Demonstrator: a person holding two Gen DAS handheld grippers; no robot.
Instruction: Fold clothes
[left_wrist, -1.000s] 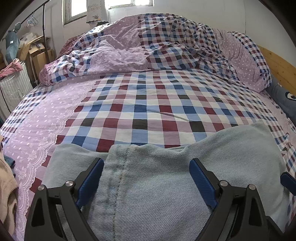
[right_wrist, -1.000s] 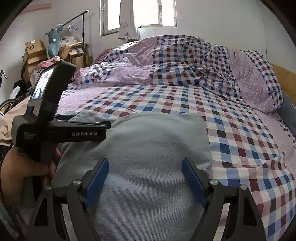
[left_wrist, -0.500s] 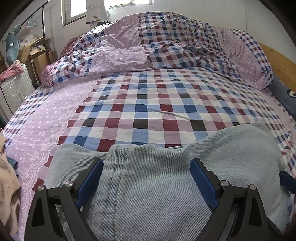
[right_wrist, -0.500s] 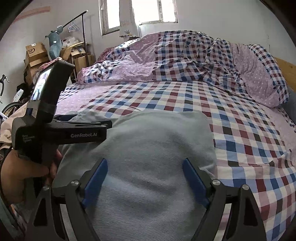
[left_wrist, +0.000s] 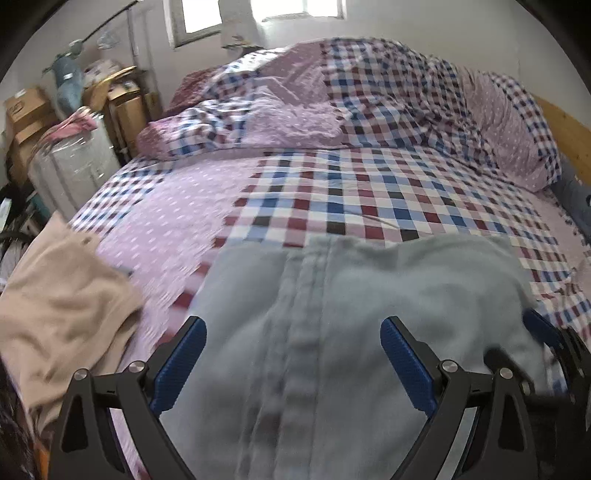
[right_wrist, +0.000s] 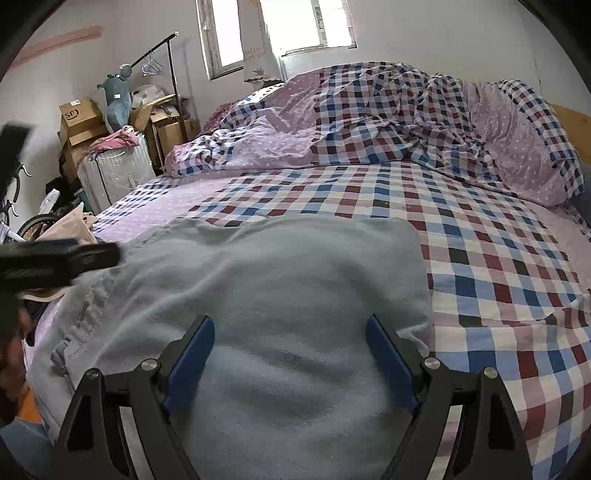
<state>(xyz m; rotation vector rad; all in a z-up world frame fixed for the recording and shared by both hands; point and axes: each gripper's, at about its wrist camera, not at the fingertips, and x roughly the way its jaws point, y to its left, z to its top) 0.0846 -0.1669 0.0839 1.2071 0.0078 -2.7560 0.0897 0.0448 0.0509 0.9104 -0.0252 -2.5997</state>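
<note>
On checked bed (right_wrist: 480, 258): pale-blue jeans (right_wrist: 280, 280), folded, flat.

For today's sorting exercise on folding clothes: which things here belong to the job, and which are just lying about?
Belong to the job:
- light blue jeans
- left gripper
- right gripper
- beige garment

Just lying about:
- crumpled checked duvet
- cardboard boxes
- clothes rail
- plush toy
</note>
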